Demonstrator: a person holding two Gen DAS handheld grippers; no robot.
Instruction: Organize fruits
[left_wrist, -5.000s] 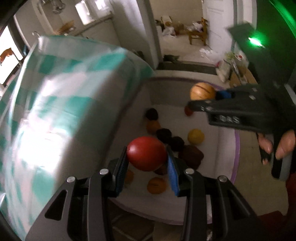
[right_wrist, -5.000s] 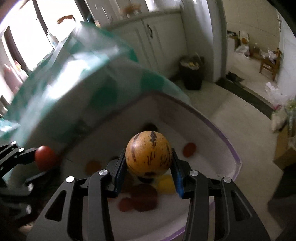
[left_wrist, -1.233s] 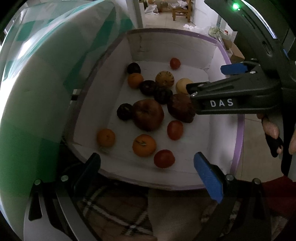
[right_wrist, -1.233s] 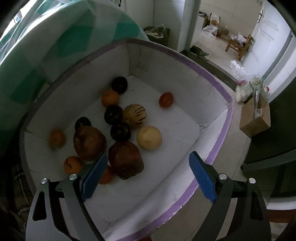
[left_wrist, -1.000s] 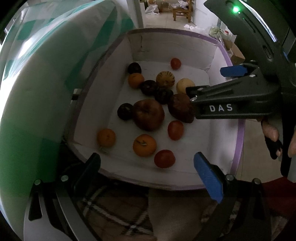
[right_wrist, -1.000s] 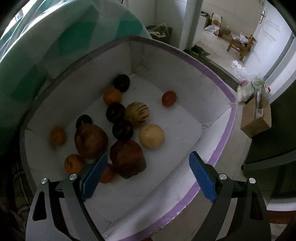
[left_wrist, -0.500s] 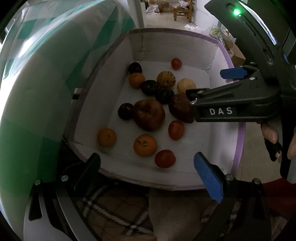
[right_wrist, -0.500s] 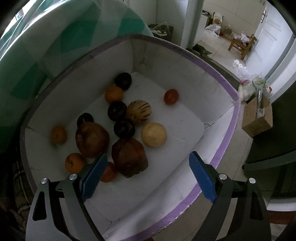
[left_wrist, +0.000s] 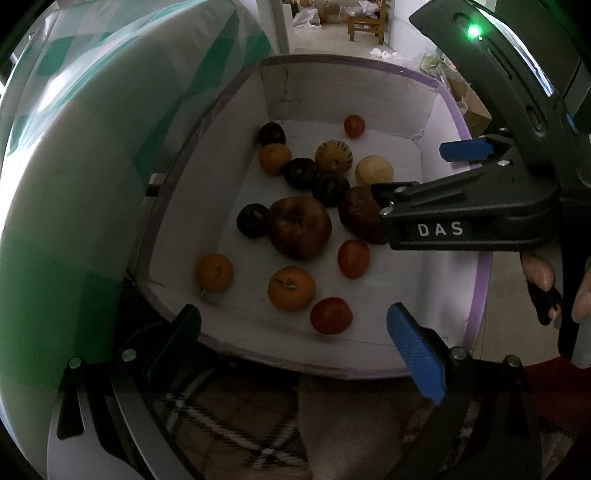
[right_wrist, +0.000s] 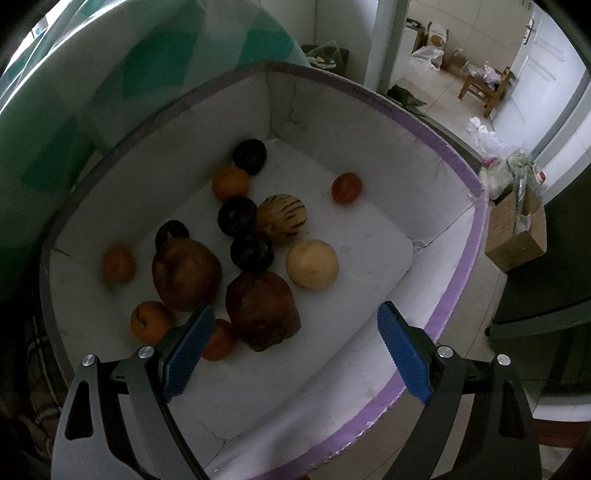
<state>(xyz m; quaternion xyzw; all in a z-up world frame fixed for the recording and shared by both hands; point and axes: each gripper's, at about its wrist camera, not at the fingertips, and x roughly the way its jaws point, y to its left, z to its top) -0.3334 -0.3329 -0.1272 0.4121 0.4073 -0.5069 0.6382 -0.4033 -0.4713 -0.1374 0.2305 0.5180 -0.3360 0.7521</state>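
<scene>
The left tool (left_wrist: 295, 343) hangs over the near rim of the white box (left_wrist: 332, 88), its fingers spread wide and holding nothing. The right tool (right_wrist: 291, 347) hovers beside it over the box's right side, equally wide apart and empty.

Inside the box lie the fruits: a red tomato (left_wrist: 331, 315) nearest the left tool, an orange (left_wrist: 291, 288) just beside it, a large brown apple (left_wrist: 300, 226) in the middle, a striped melon (right_wrist: 282, 217) and a pale round fruit (right_wrist: 312, 263) farther back. The box's green-checked lid (left_wrist: 92, 147) stands raised on the left.
</scene>
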